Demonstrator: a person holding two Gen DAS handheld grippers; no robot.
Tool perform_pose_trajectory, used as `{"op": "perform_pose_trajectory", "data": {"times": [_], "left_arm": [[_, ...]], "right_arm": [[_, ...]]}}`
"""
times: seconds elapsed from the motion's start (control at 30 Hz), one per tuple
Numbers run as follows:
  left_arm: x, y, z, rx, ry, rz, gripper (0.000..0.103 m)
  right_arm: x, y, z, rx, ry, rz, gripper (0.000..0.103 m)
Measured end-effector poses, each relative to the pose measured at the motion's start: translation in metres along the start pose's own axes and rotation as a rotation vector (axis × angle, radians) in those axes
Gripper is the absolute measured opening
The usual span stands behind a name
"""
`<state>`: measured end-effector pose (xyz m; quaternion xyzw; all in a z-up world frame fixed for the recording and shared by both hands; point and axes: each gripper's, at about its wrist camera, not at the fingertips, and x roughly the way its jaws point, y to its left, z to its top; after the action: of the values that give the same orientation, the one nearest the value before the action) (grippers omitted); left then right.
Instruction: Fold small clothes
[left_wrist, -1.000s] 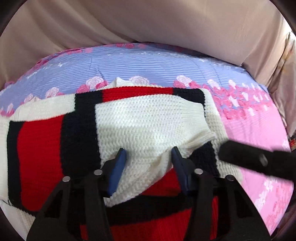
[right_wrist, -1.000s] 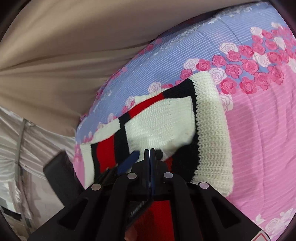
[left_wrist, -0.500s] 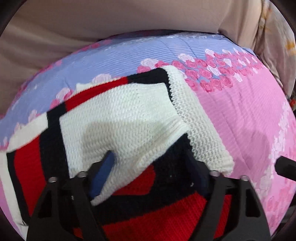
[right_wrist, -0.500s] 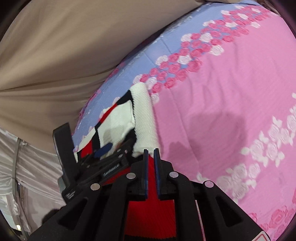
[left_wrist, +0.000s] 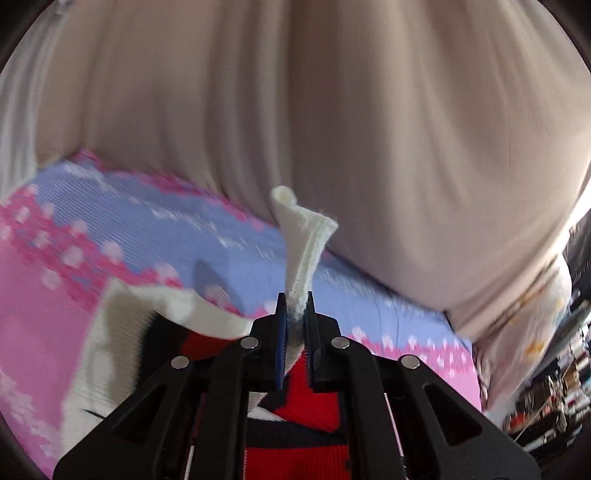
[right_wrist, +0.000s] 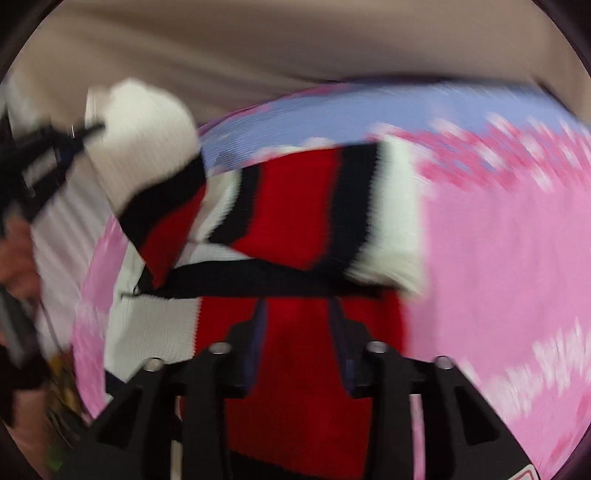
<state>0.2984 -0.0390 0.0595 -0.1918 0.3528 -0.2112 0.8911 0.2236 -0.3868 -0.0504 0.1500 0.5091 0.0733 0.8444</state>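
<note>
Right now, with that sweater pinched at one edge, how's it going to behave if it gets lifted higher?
Probably floppy: the sweater drapes and bends where the left tongs pinch its white cuff. The chunky knit likely grips rather than slips. The right tongs are opening with nothing between them, so the rest will likely sag and trail on the bed.

Your right claw (right_wrist: 297, 317) is opening over the sweater's (right_wrist: 295, 218) red panel (nothing between its jaws); upper left, your left claw (right_wrist: 79, 136) pinches the white sleeve (right_wrist: 144, 133).

sweater (right_wrist: 295, 206): red, black, cream blocks | bedsheet (right_wrist: 498, 258): pink-lilac, rose print | curtain (left_wrist: 332, 110): beige
</note>
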Motion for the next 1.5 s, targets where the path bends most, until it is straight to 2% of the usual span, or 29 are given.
{"op": "perform_pose_trajectory", "data": {"times": [0.07, 0.17, 0.27, 0.3, 0.33, 0.37, 0.43, 0.5, 0.57, 0.63, 0.67, 0.73, 0.8, 0.83, 0.9, 0.97, 1.03, 1.1, 1.13, 1.17, 1.2, 1.23, 1.27, 1.3, 1.33, 1.37, 1.4, 1.5], "left_arm": [[-0.016, 0.008, 0.015, 0.006, -0.028, 0.013, 0.007], [-0.031, 0.017, 0.031, 0.017, -0.057, 0.024, 0.007], [-0.045, 0.018, 0.042, 0.035, -0.081, 0.017, 0.007], [-0.046, 0.015, 0.045, 0.04, -0.089, 0.015, 0.007], [-0.05, 0.015, 0.048, 0.04, -0.094, 0.011, 0.007], [-0.055, 0.019, 0.05, 0.034, -0.102, 0.008, 0.007], [-0.065, 0.022, 0.055, 0.023, -0.12, -0.002, 0.007], [-0.079, 0.027, 0.06, 0.017, -0.144, -0.016, 0.007], [-0.089, 0.029, 0.063, 0.024, -0.164, -0.021, 0.007], [-0.086, 0.025, 0.063, 0.028, -0.157, -0.032, 0.007], [-0.078, 0.021, 0.06, 0.029, -0.137, -0.034, 0.007], [-0.059, 0.011, 0.049, 0.039, -0.09, -0.027, 0.007], [-0.043, 0.002, 0.033, 0.058, -0.031, -0.032, 0.007], [-0.037, -0.001, 0.025, 0.068, -0.007, -0.038, 0.007], [-0.017, -0.014, -0.004, 0.1, 0.08, -0.053, 0.007], [0.005, -0.026, -0.037, 0.104, 0.179, -0.085, 0.008], [0.032, -0.04, -0.072, 0.124, 0.276, -0.12, 0.008], [0.061, -0.05, -0.109, 0.137, 0.359, -0.122, 0.017], [0.079, -0.052, -0.13, 0.134, 0.419, -0.102, 0.037], [0.088, -0.051, -0.142, 0.12, 0.453, -0.058, 0.043], [0.092, -0.048, -0.156, 0.098, 0.479, -0.013, 0.043], [0.089, -0.044, -0.162, 0.08, 0.48, -0.003, 0.044], [0.083, -0.04, -0.164, 0.061, 0.465, 0.005, 0.051], [0.073, -0.033, -0.163, 0.039, 0.436, 0.019, 0.056], [0.056, -0.02, -0.16, 0.004, 0.381, 0.056, 0.066], [0.046, -0.011, -0.156, -0.019, 0.346, 0.089, 0.068], [0.031, 0.005, -0.15, -0.054, 0.295, 0.144, 0.068], [0.004, 0.058, -0.135, -0.183, 0.201, 0.285, 0.069]], "right_arm": [[0.032, 0.049, 0.017, -0.187, -0.002, -0.022, 0.046], [0.095, 0.102, 0.041, -0.374, 0.05, -0.046, 0.046], [0.153, 0.131, 0.057, -0.477, 0.111, -0.09, 0.046], [0.168, 0.137, 0.061, -0.494, 0.12, -0.106, 0.051], [0.175, 0.143, 0.065, -0.507, 0.093, -0.125, 0.052], [0.179, 0.144, 0.07, -0.497, 0.09, -0.122, 0.042], [0.175, 0.14, 0.083, -0.425, 0.113, -0.056, 0.009], [0.147, 0.133, 0.091, -0.367, 0.104, 0.065, 0.008], [0.114, 0.138, 0.083, -0.412, 0.103, 0.163, 0.008], [0.095, 0.144, 0.061, -0.487, 0.148, 0.228, 0.008], [0.1, 0.146, 0.055, -0.503, 0.174, 0.22, 0.01], [0.129, 0.146, 0.035, -0.517, 0.236, 0.126, 0.014], [0.148, 0.143, 0.022, -0.484, 0.297, 0.098, 0.021], [0.138, 0.14, 0.021, -0.458, 0.266, 0.124, 0.026], [0.11, 0.125, 0.02, -0.372, 0.213, 0.191, 0.047], [0.07, 0.088, 0.014, -0.246, 0.114, 0.197, 0.054], [0.041, 0.04, 0.005, -0.077, 0.064, 0.152, 0.054], [0.018, -0.01, -0.009, 0.124, 0.029, 0.136, 0.056], [0.007, -0.032, -0.016, 0.204, 0.015, 0.14, 0.056], [0.0, -0.046, -0.021, 0.257, 0.007, 0.14, 0.056], [-0.007, -0.057, -0.024, 0.285, 0.003, 0.126, 0.056], [-0.013, -0.059, -0.025, 0.283, 0.0, 0.111, 0.056], [-0.018, -0.056, -0.025, 0.267, -0.009, 0.104, 0.056], [-0.022, -0.051, -0.024, 0.25, -0.018, 0.105, 0.058], [-0.023, -0.045, -0.023, 0.232, -0.025, 0.11, 0.061], [-0.021, -0.044, -0.02, 0.222, -0.024, 0.109, 0.07], [-0.015, -0.038, -0.018, 0.206, -0.021, 0.097, 0.073], [0.014, -0.044, -0.01, 0.223, 0.039, 0.002, 0.073]]}}
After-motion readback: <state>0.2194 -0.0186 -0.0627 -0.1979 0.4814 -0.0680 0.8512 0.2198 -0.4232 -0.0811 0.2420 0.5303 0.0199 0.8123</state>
